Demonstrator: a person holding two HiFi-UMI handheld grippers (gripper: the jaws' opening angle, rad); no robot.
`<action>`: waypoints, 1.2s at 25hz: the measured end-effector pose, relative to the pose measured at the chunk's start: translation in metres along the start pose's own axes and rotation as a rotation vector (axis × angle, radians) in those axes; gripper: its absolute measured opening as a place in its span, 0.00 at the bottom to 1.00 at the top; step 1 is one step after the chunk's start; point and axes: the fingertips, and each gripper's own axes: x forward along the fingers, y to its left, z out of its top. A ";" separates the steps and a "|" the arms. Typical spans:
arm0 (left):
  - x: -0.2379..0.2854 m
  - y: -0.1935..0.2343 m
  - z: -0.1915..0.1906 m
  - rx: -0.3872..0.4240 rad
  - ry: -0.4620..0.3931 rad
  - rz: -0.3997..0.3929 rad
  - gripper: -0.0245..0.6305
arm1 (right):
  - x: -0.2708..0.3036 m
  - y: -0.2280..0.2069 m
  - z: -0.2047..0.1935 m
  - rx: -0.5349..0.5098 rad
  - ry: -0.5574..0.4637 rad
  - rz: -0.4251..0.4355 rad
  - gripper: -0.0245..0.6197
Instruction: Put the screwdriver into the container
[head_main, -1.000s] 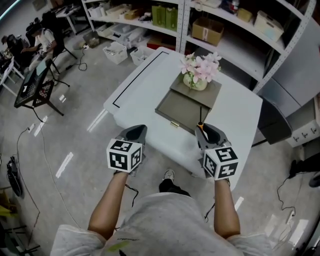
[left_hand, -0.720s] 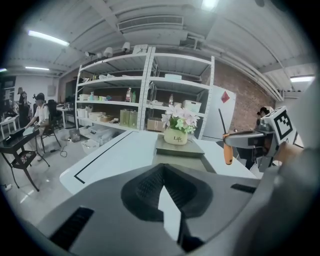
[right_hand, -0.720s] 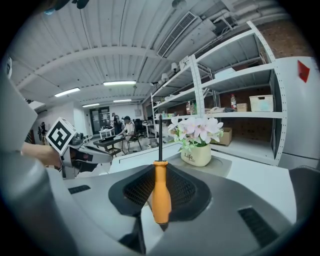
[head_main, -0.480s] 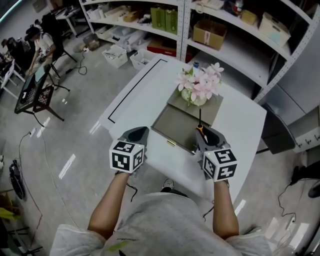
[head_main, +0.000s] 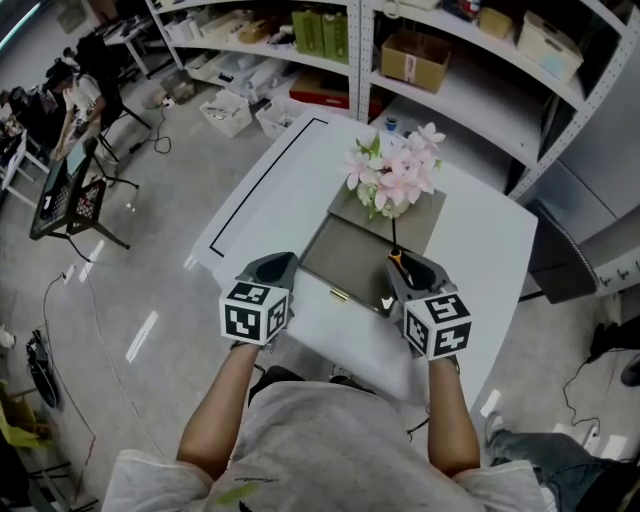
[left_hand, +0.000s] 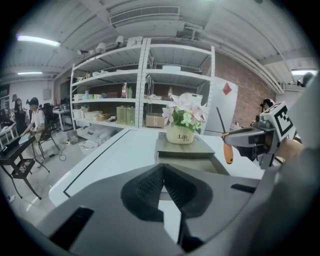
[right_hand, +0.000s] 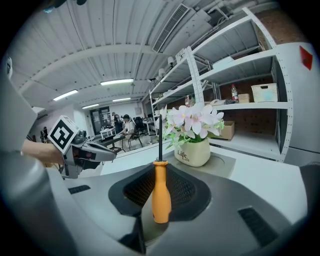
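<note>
The screwdriver (head_main: 396, 259) has an orange handle (right_hand: 161, 194) and a thin dark shaft pointing up and away. My right gripper (head_main: 401, 266) is shut on the handle and hangs over the front right corner of the container, an open grey drawer (head_main: 347, 260) pulled out of a flat grey box (head_main: 415, 222). In the left gripper view the screwdriver (left_hand: 227, 150) hangs at the right above the drawer (left_hand: 189, 163). My left gripper (head_main: 276, 264) is shut with nothing in it, over the white table just left of the drawer's front.
A pot of pink flowers (head_main: 392, 180) stands on the grey box behind the drawer. The white table (head_main: 280, 190) bears a black line along its left side. Shelving (head_main: 450, 60) with boxes lines the far side. A person (head_main: 72, 95) works at far left.
Both grippers and the head have moved toward the table. The right gripper with the screwdriver now reaches the drawer's front edge; the left gripper keeps its place beside it.
</note>
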 end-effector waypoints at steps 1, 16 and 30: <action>0.003 0.000 0.001 0.002 0.000 -0.005 0.04 | 0.002 -0.001 -0.001 -0.003 0.010 0.000 0.15; 0.051 0.027 0.003 0.065 0.033 -0.182 0.04 | 0.038 0.004 -0.031 -0.110 0.243 -0.105 0.15; 0.070 0.042 -0.005 0.118 0.077 -0.331 0.04 | 0.065 0.020 -0.068 -0.208 0.486 -0.153 0.15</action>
